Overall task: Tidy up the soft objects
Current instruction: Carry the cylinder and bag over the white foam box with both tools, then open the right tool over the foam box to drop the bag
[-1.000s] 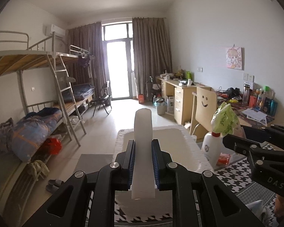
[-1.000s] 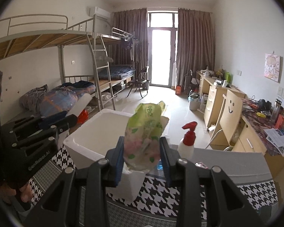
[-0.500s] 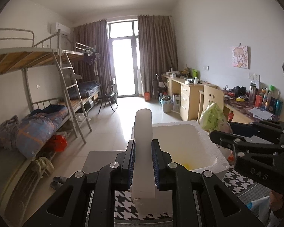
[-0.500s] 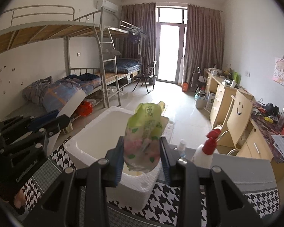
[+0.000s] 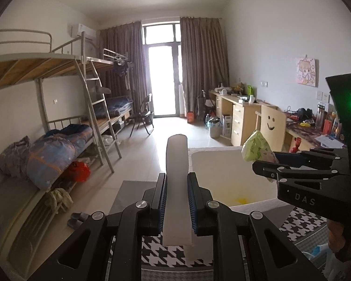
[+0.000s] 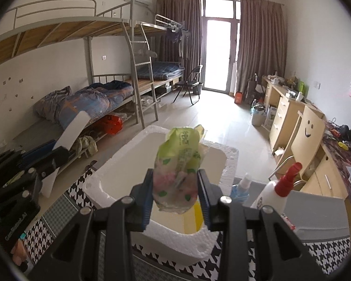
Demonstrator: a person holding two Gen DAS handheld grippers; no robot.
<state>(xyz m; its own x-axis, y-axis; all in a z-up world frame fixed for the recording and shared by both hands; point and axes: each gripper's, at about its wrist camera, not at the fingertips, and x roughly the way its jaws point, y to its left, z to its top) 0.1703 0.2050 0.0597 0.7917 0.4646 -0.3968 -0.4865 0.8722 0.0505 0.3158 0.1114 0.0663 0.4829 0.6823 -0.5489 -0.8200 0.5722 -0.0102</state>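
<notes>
My left gripper (image 5: 177,201) is clamped on a white foam strip (image 5: 177,182), its blue-lined pads pressing both flat sides; the strip stands upright between them, rounded at the top, its lower end hanging just below the pads. My right gripper (image 6: 174,195) squeezes a crumpled plastic packet (image 6: 179,171), green at the top with pink and leaf prints lower down; the printing is too creased for me to read. Both loads hang above the white foam box (image 6: 229,161), which sits on a black-and-white houndstooth cloth (image 6: 46,229). I can see only part of the box floor: something yellow (image 6: 198,213) lies there, mostly hidden behind my right finger, and I cannot tell what it is. In the left wrist view the right gripper cuts across the box's near corner. A red-topped pump bottle (image 6: 275,193) stands just beside the box, and a smaller blue-wrapped bottle (image 6: 242,186) is half hidden behind the rim. The fisheye edges swallow the table's limits.
</notes>
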